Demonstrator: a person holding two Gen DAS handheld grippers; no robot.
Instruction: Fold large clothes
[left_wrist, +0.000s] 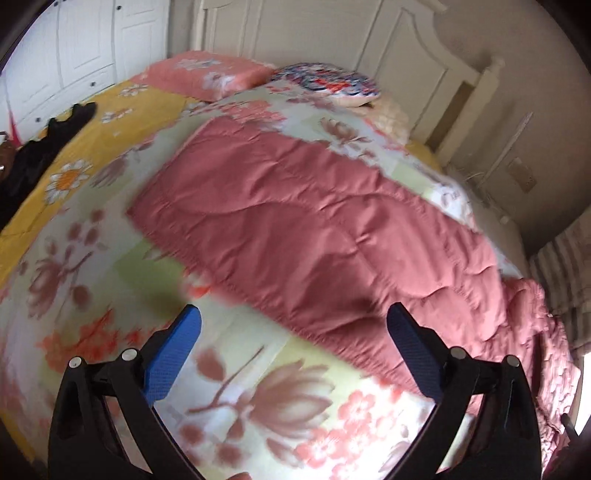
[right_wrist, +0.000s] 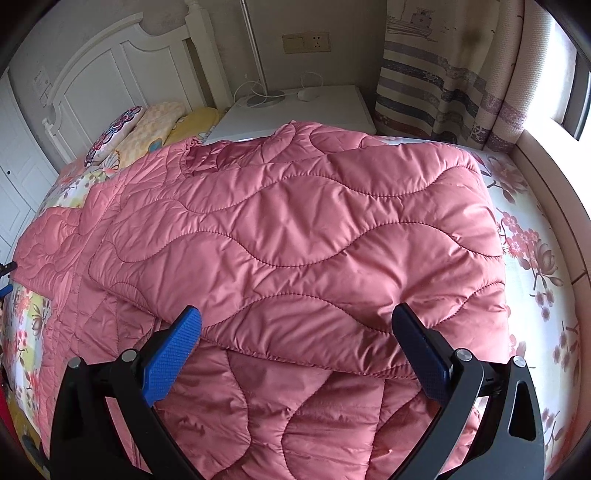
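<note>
Now spread across the floral blanket (left_wrist: 258, 398) on the bed: pink quilted coat (right_wrist: 295, 236), one part folded over the rest. Left tongs (left_wrist: 293, 321) gaping wide above blanket beside the coat's edge, nothing held. Right tongs (right_wrist: 295, 321) likewise spread wide, hovering over the folded layer's hem, gripping nothing. Black garment (left_wrist: 40, 147) well apart on yellow sheet (left_wrist: 107, 107).

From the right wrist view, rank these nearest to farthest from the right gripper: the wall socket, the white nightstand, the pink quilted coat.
1. Pink quilted coat: directly beneath the open right gripper, spread over the bed.
2. White nightstand: beyond the coat's far edge, beside the bed.
3. Wall socket: on the wall above the nightstand.
</note>
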